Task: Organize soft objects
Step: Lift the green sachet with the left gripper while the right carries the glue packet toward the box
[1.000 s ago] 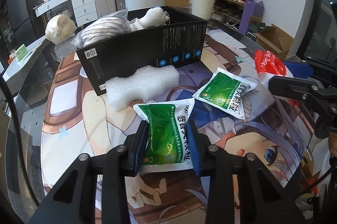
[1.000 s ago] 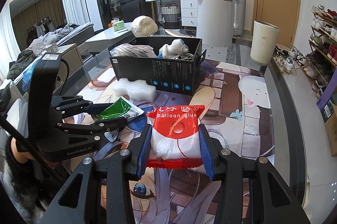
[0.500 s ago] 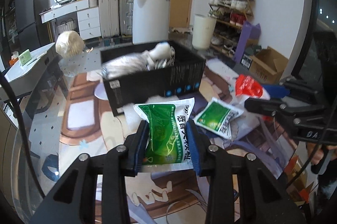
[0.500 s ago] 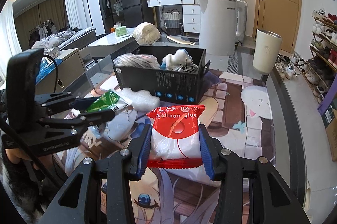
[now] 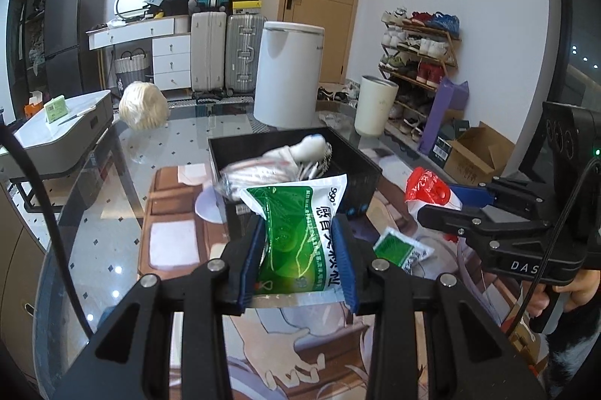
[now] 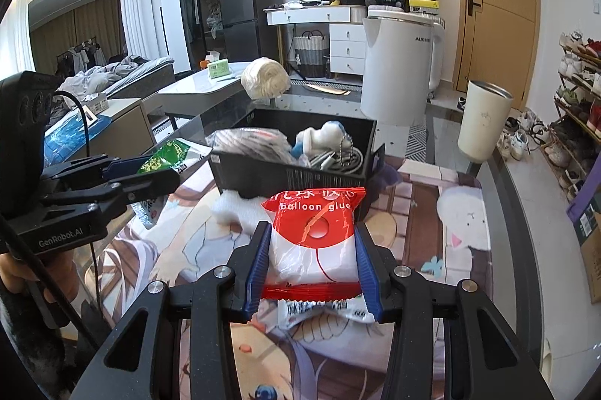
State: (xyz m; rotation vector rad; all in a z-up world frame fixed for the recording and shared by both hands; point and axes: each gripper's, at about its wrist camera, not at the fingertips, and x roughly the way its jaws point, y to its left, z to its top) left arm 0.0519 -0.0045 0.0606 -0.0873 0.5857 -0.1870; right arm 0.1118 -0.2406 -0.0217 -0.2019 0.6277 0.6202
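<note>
Left gripper (image 5: 300,257): jaws closed on the green sachet (image 5: 300,231), blue pads pressing both its sides; the sachet hangs clear above the table (image 5: 112,223), in front of the black box (image 5: 360,171).
Right gripper (image 6: 311,268): jaws clamped on the red-and-white balloon glue packet (image 6: 313,238), held above the table, on the near side of the black box.
Black box: sits toward the far edge of the printed mat (image 6: 432,212); inside are a bagged striped bundle (image 6: 248,141), a white plush toy (image 6: 319,137) and a bead chain (image 6: 347,152).
Second green sachet (image 5: 403,248): lies flat on the mat, between the two grippers, near the box's right corner.
White foam block (image 6: 234,208): on the mat, touching the box's near wall.
Another sachet (image 6: 323,311): lies on the mat directly below the glue packet, only partly seen.
Hands: a hand (image 5: 574,287) grips the right tool's handle at the right edge of the left view.
Cream wig (image 6: 265,77): rests at the table's far edge, well apart from the box.
</note>
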